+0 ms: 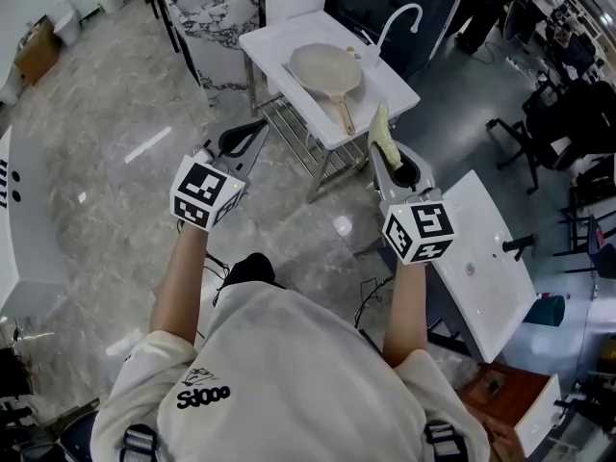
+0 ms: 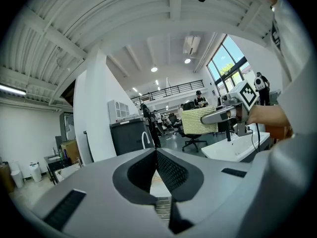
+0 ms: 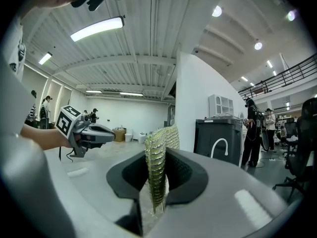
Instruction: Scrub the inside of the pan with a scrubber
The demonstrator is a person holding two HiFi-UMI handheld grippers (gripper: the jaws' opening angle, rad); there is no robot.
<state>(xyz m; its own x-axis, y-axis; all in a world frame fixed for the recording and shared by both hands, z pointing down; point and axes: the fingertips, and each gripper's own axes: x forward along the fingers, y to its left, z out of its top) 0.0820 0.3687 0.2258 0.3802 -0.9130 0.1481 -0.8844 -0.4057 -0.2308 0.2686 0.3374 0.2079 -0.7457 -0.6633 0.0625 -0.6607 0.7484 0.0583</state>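
Observation:
A beige pan [image 1: 327,70] with a wooden handle lies on a white sink table [image 1: 279,35] ahead of me, well beyond both grippers. My right gripper [image 1: 390,162] is shut on a yellow-green scrubber [image 1: 384,133], which stands up out of its jaws. In the right gripper view the scrubber [image 3: 157,162] is pinched between the pads of the right gripper [image 3: 157,150]. My left gripper [image 1: 252,131] is held in the air to the left. Its jaws meet with nothing between them, as the left gripper view shows for the left gripper [image 2: 156,152].
A curved faucet [image 1: 399,17] rises at the table's far side and a metal rack [image 1: 294,128] sits under the table. Another white sink table [image 1: 486,263] is at my right. Office chairs [image 1: 549,123] stand far right, a marble counter [image 1: 212,12] far left.

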